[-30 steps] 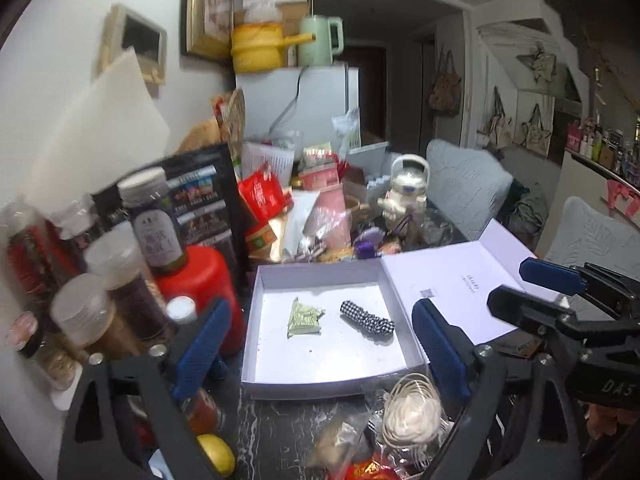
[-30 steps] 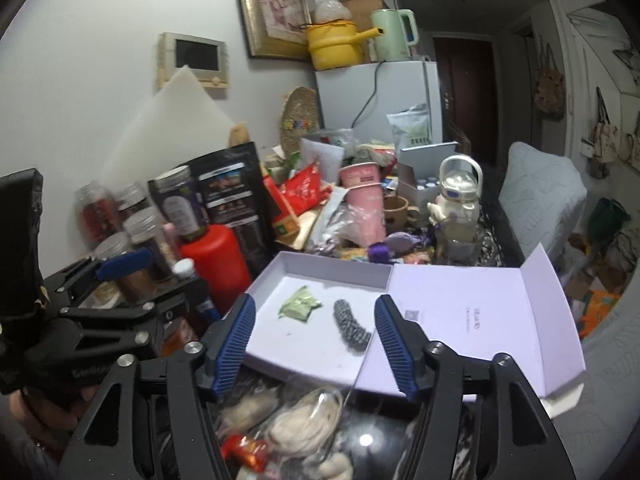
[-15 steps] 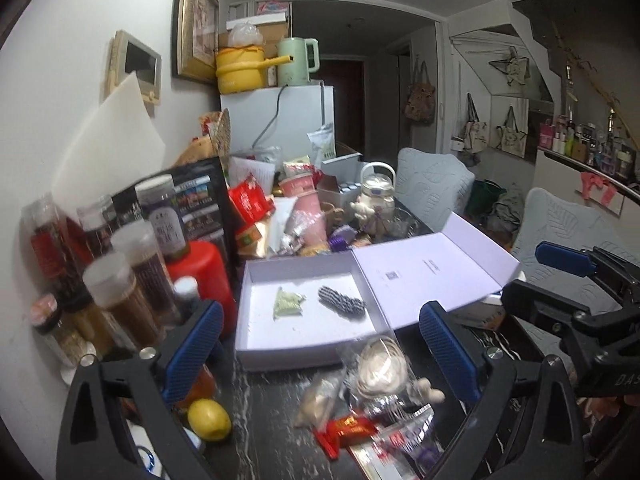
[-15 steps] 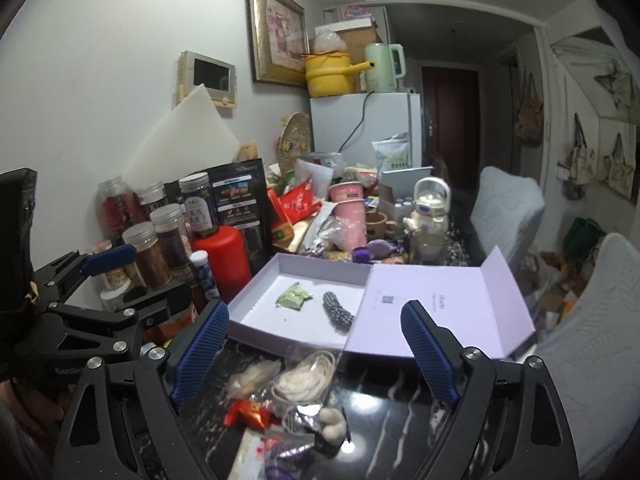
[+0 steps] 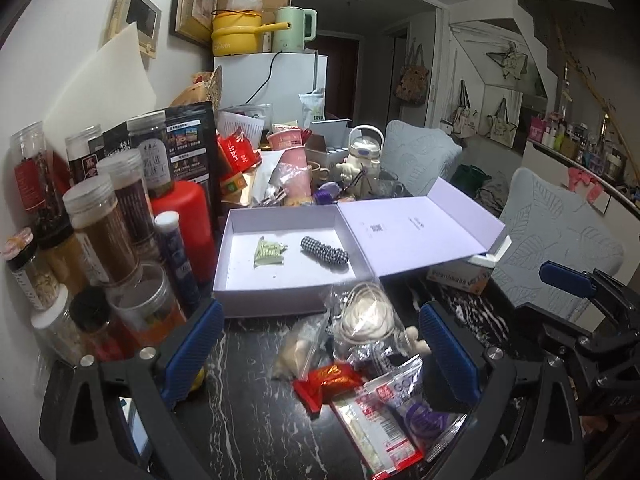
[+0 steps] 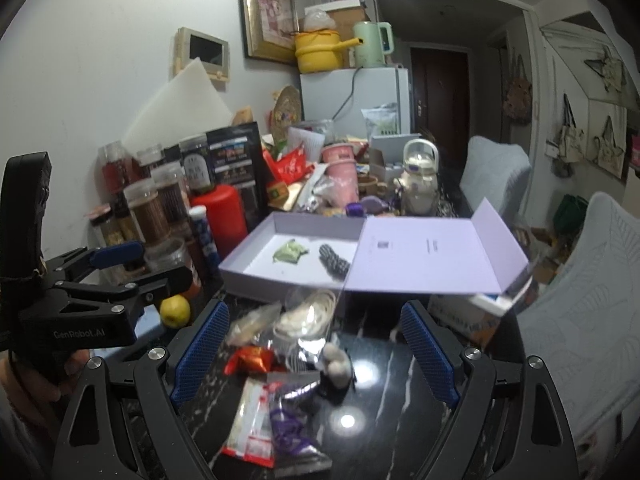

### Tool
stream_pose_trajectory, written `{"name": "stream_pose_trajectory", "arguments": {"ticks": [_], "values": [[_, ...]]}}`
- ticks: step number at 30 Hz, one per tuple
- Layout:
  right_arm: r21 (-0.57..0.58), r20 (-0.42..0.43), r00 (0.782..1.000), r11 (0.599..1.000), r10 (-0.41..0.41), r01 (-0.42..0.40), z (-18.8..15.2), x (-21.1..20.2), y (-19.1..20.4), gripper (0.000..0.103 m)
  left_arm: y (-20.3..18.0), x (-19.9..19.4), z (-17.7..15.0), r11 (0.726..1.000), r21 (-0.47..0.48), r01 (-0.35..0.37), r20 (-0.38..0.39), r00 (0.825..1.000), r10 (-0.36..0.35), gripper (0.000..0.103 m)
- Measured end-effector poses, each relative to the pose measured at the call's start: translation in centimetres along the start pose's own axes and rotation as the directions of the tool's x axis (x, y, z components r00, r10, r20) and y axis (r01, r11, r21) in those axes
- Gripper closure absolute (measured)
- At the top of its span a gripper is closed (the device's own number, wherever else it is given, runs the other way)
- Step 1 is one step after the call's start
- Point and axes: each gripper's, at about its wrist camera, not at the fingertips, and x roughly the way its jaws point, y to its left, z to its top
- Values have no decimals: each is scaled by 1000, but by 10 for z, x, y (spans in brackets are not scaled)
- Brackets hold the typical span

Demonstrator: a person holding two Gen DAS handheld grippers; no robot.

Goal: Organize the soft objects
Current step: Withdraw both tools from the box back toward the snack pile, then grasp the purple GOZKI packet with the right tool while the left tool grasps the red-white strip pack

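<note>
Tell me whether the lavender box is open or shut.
Open. The lavender box has its lid folded back flat, exposing a green packet and checkered scrunchie inside.

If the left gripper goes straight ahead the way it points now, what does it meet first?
Most likely the clear bag with white cord, lying between the open left gripper and the lilac box. Depth is hard to judge; the red packet lies nearer but lower.

Open box (image 5: 280,284) sits mid-tabletop (image 5: 256,420), hair tie (image 5: 324,251) inside it, packets (image 5: 360,360) piled before it, jars (image 5: 104,232) along the left edge.
</note>
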Motion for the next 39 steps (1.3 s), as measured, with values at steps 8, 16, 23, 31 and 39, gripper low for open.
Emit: {"name": "stream_pose_trajectory", "arguments": {"ticks": [8, 16, 23, 31, 39], "values": [[32, -61, 998, 999, -2, 4, -33, 10, -2, 14, 0, 4, -31, 999, -41, 18, -34, 999, -19, 3], [68, -123, 992, 997, -10, 18, -68, 20, -10, 14, 0, 17, -60, 999, -47, -6, -105, 995, 1, 3], [76, -188, 982, 997, -6, 21, -93, 34, -8, 14, -2, 30, -84, 999, -17, -28, -163, 986, 25, 3], [74, -239, 971, 997, 23, -5, -108, 49, -7, 14, -1, 42, -104, 1000, -28, -5, -225, 974, -2, 3], [114, -301, 948, 991, 101, -69, -113, 81, -2, 14, 14, 51, -112, 996, -91, -17, -261, 965, -7, 3]]}}
